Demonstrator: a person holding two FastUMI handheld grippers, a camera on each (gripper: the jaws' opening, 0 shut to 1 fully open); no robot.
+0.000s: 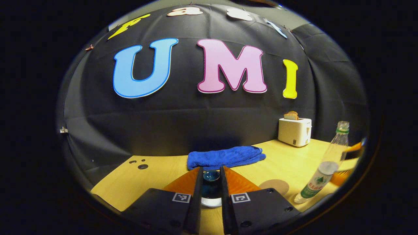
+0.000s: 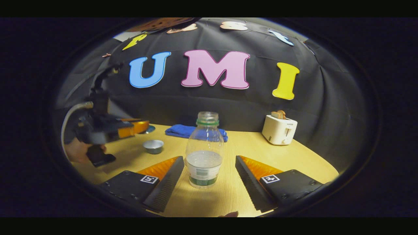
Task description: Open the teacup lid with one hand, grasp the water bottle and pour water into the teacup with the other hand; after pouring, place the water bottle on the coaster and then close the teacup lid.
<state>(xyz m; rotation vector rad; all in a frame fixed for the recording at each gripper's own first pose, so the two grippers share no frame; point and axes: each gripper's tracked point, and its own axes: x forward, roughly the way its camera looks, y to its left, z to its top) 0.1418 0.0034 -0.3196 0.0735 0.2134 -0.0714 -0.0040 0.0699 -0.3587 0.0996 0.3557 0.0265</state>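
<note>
- Where the label wrapped the water bottle (image 2: 204, 153), it was green and white, with print too small to make out; the bottle was clear ribbed plastic with a green ring under its open neck and some water in its lower part
- The bottle stood upright on the table (image 2: 294, 156), a pale wood-grain top, between the fingers of the right gripper (image 2: 208, 160); these were spread wide, ridged on their inner faces, and neither touched the plastic
- Each finger block carried a small square black-and-white marker
- The left gripper (image 1: 211, 169) had its fingers pressed close on the teacup lid (image 1: 211, 178), a dark, glossy teal piece with a rounded knob, pinched between them
- In the right gripper view that lid hung at the tip of the left gripper, raised off the table, with a hand (image 2: 76, 150) on the handle
- The teacup (image 2: 153, 146), a small, smooth, pale bowl, sat open on the table just below and in front of the lid
- The coaster (image 1: 274, 186), a flat tan disc, lay on the table between the teacup and the bottle
- A folded blue towel (image 1: 225, 156), soft and nubby, lay towards the back
- A cream toaster (image 1: 295, 131), boxy with rounded corners, held a slice of toast; the mark on its front was unreadable
</note>
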